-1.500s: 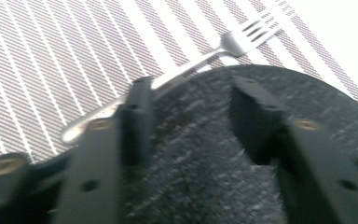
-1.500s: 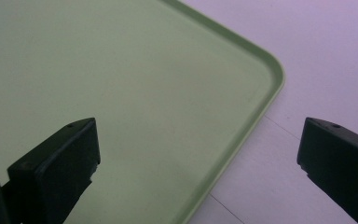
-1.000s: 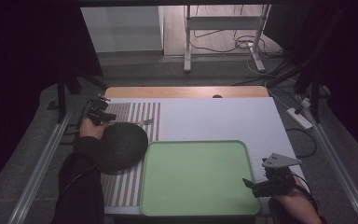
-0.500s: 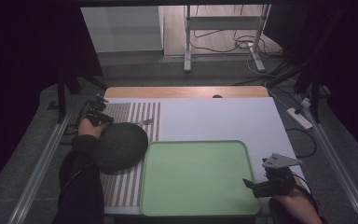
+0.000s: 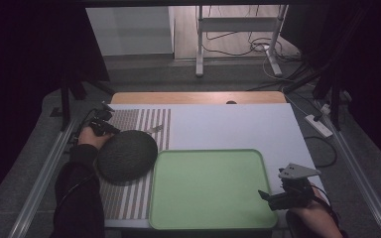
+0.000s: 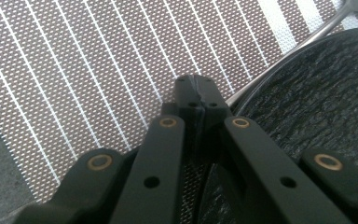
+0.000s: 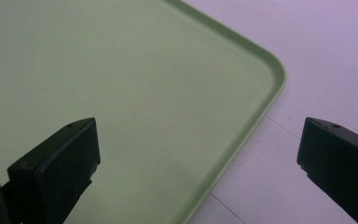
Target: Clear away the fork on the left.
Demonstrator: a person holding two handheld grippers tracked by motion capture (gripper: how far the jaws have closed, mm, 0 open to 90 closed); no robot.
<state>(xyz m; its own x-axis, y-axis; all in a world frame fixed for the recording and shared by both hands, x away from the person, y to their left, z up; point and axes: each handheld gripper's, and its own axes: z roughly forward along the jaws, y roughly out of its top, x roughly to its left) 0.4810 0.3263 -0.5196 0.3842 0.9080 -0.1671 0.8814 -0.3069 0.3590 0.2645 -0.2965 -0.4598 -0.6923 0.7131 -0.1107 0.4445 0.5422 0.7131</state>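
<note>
While both grippers sit low over the table, the stock reads as follows.

Left gripper (image 6: 196, 91): jaws fully closed, tips pressed together, nothing visibly clamped between them; in the high view (image 5: 100, 124) it sits at the far left of the striped mat.
Dark bowl (image 5: 127, 154): round, rough-textured, just beside the left gripper on its near right side; the rim (image 6: 307, 93) runs right up against the closed jaws (contact cannot be told for certain).
Metal utensil handle (image 6: 284, 58): thin and shiny, it runs along the bowl's rim just ahead of and to the right of the closed tips; its end (image 5: 155, 130) pokes out beyond the bowl.
Striped mat (image 6: 74, 70): brown and white weave, directly beneath and ahead of the left gripper.
Right gripper (image 7: 198, 154): jaws wide apart, holding nothing; in the high view (image 5: 278, 198) it sits at the near right.
Green tray (image 7: 121, 93): empty, lying beneath and ahead of the right gripper, one rounded corner (image 5: 258, 154) farther off; it touches the bowl's side.
White tabletop (image 7: 331, 56): ahead of the right-hand jaw, beyond the tray's rim.
</note>
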